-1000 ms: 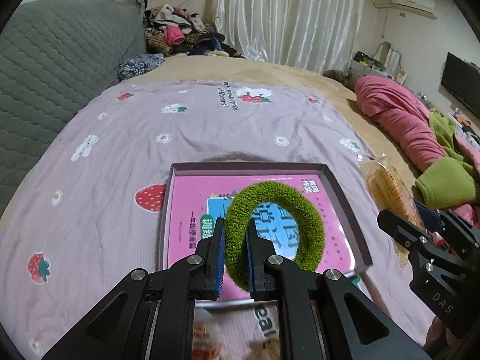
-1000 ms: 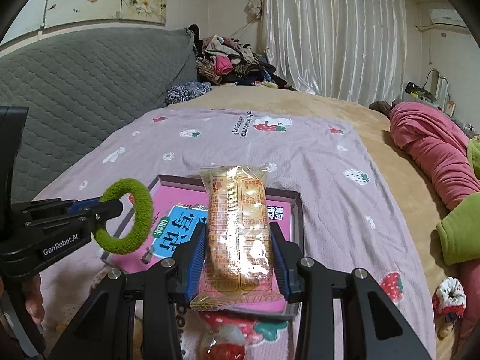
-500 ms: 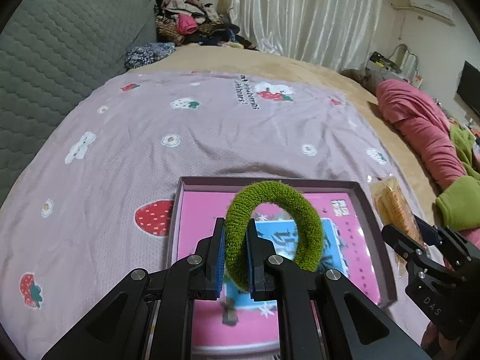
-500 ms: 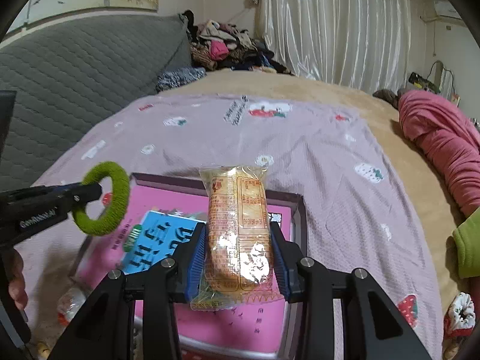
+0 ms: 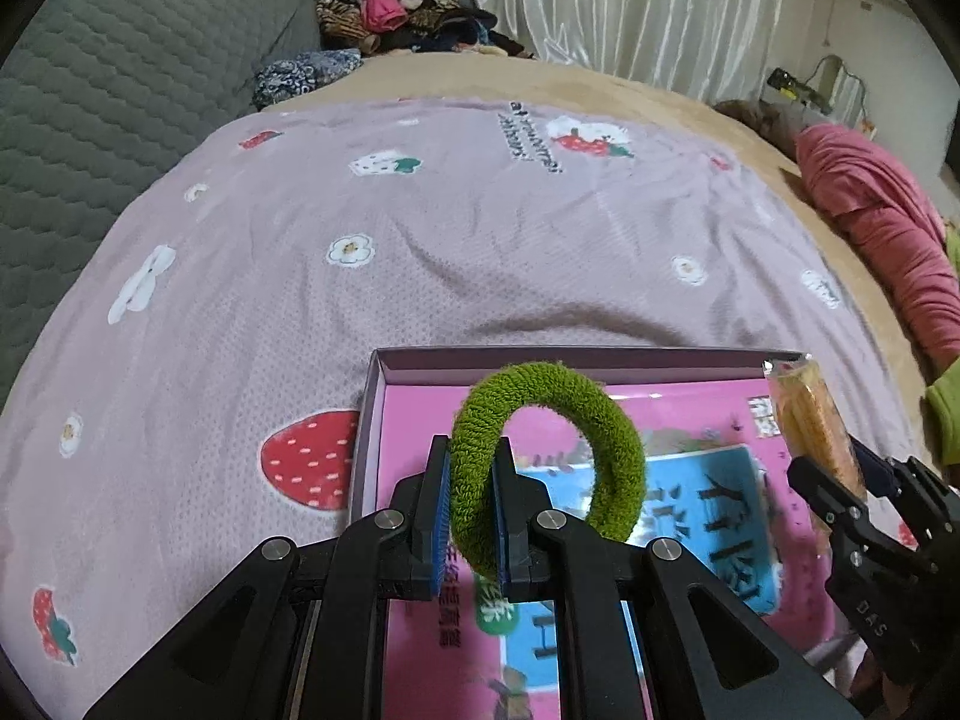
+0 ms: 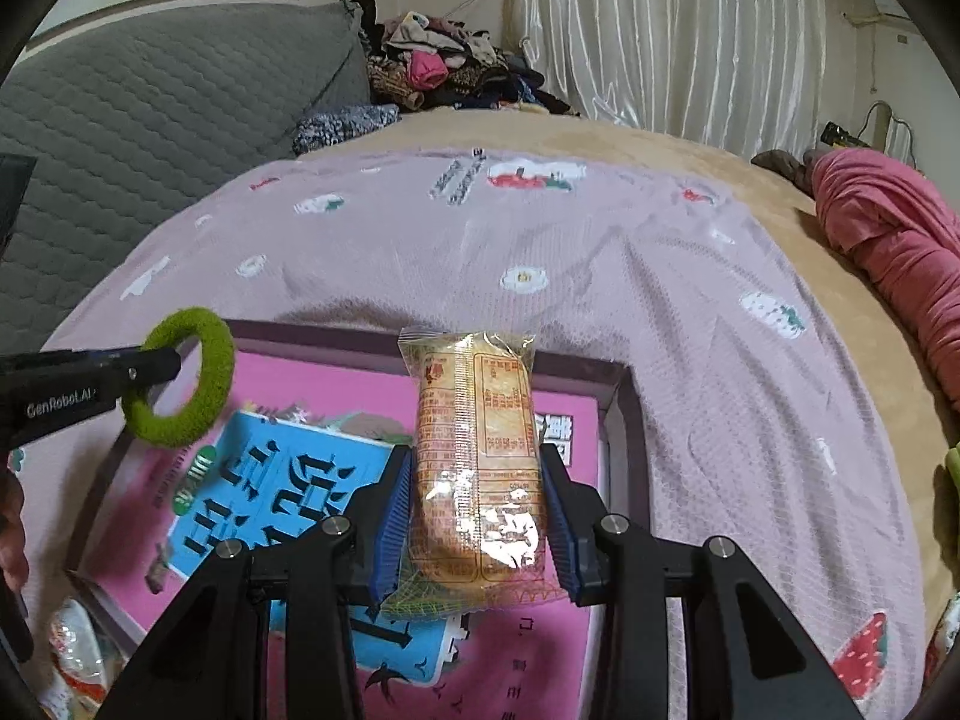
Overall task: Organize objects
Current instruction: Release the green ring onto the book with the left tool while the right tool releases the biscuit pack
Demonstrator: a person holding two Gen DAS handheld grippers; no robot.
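Note:
My left gripper [image 5: 471, 483] is shut on a fuzzy green hair tie [image 5: 606, 438], whose ring stands up over the left part of a shallow purple-rimmed box [image 5: 558, 357]. A pink and blue printed sheet [image 5: 708, 516] lines the box floor. My right gripper [image 6: 477, 495] is shut on a clear-wrapped orange snack packet [image 6: 477, 414], held upright over the box's right half [image 6: 618, 414]. From the right wrist view the left gripper [image 6: 150, 369] and green hair tie [image 6: 207, 384] show at the left; the left wrist view shows the right gripper [image 5: 840, 492] with the snack packet [image 5: 810, 420] at the right.
The box lies on a lilac bedspread [image 5: 480, 228] with strawberry and flower prints. A grey quilted headboard [image 6: 150, 108] stands at the left, a clothes pile [image 6: 444, 72] at the back, pink bedding [image 6: 888, 228] at the right. Another wrapped snack [image 6: 75, 654] lies by the box's near left corner.
Both grippers have moved forward and down over the box, which now fills more of each view. The hair tie and snack packet stay gripped as before.

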